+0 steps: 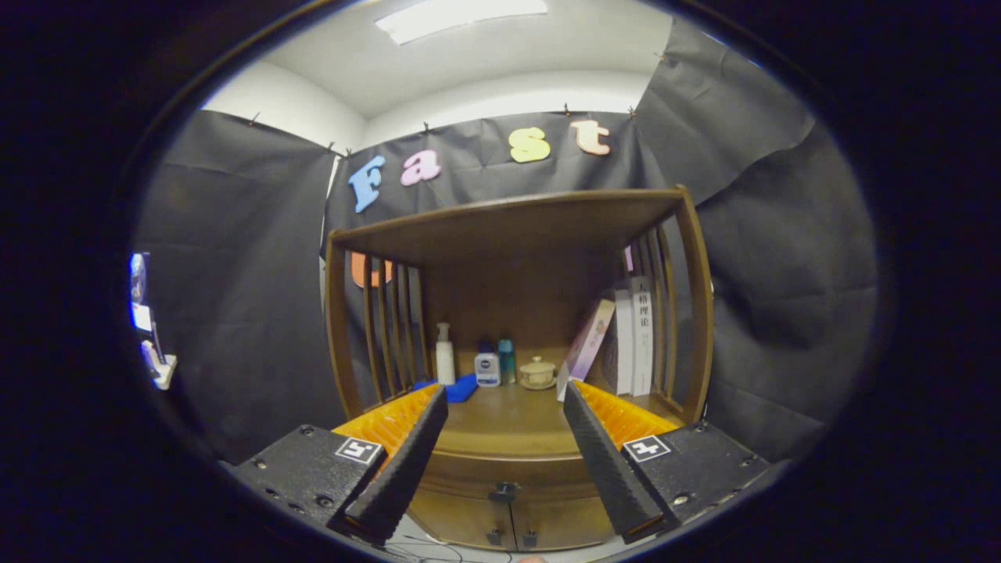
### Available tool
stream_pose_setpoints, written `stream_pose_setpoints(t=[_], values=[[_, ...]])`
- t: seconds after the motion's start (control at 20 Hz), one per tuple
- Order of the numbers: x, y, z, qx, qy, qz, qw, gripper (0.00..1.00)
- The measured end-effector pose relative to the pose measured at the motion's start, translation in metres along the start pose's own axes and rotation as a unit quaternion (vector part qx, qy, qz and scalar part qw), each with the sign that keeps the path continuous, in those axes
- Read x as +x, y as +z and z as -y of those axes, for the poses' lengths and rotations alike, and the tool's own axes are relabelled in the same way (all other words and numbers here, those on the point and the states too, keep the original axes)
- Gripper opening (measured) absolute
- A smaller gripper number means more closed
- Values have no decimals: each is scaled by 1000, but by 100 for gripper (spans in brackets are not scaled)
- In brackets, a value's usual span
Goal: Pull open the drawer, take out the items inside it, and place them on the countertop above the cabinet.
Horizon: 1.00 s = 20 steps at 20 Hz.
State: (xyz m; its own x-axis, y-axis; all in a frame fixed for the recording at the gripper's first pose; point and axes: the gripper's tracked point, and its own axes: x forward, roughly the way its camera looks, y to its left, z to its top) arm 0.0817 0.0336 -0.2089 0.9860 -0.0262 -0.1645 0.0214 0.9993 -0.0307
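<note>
- Your gripper (pixel 504 395) faces a wooden cabinet (pixel 696 313) head-on, its two fingers spread wide apart with nothing between them.
- The cabinet has an open shelf bay with slatted sides and a flat wooden top; the countertop (pixel 508 426) is the floor of that bay, seen in the gap between your fingers.
- Below the countertop's front edge sits the drawer (pixel 508 473), closed, with a dark knob (pixel 504 492) at its middle. The knob lies between and below your fingertips, not touched.
- Under the drawer are two small cabinet doors (pixel 508 528), each with a dark pull near the middle seam.
- At the back of the countertop, from left to right: a flat blue item (pixel 461 389) lying down, a white pump bottle (pixel 445 356) upright, a small white-and-blue bottle (pixel 487 367), a teal bottle (pixel 507 360) just beside it, and a small lidded cream pot (pixel 538 372).
- To the right, a book (pixel 586 344) leans tilted against upright white books (pixel 635 336) beside the right slats.
- What the drawer holds cannot be seen.
</note>
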Motion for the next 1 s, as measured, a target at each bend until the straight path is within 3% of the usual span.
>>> stream_pose_setpoints(t=[0.65, 1.0], values=[[85, -186, 5, -17, -26, -133, 991, 94], [111, -234, 11, -38, -54, -166, 984, 69]])
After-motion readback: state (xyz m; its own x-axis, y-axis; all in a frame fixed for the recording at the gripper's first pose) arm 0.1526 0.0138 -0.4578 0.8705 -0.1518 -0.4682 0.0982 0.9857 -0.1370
